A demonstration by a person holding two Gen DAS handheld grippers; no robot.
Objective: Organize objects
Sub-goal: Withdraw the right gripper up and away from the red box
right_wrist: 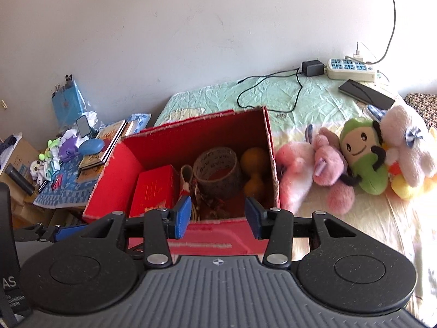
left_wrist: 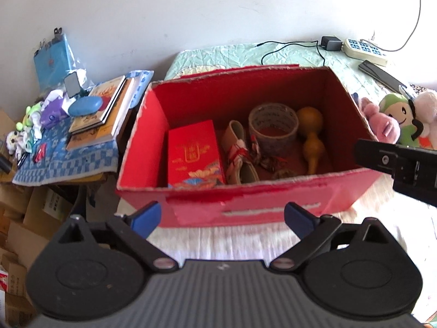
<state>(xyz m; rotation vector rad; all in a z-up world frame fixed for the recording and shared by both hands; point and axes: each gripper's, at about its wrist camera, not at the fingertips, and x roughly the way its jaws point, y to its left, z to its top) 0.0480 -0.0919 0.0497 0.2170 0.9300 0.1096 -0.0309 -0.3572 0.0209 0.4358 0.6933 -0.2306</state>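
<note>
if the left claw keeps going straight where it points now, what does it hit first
Most likely the near wall of the red cardboard box, which sits straight ahead between the open left claw fingertips. Depth is hard to judge; a steeper line could meet the pale bedcover first.

Hovering with blue-padded left tongs [left_wrist: 222, 217] spread wide and empty, just before an open red cardboard box [left_wrist: 273, 205] sitting on a bed with a pale green quilted cover [left_wrist: 232, 54]. Lying inside the box: a red rectangular gift packet [left_wrist: 194, 154], a wide roll of clear tape [left_wrist: 273, 127], a tan wooden gourd [left_wrist: 310, 139]. Poking in from the right edge, black right tongs [left_wrist: 398, 164]. Resting beside the box's right wall, pink and green plush toys [left_wrist: 393, 123].
</note>
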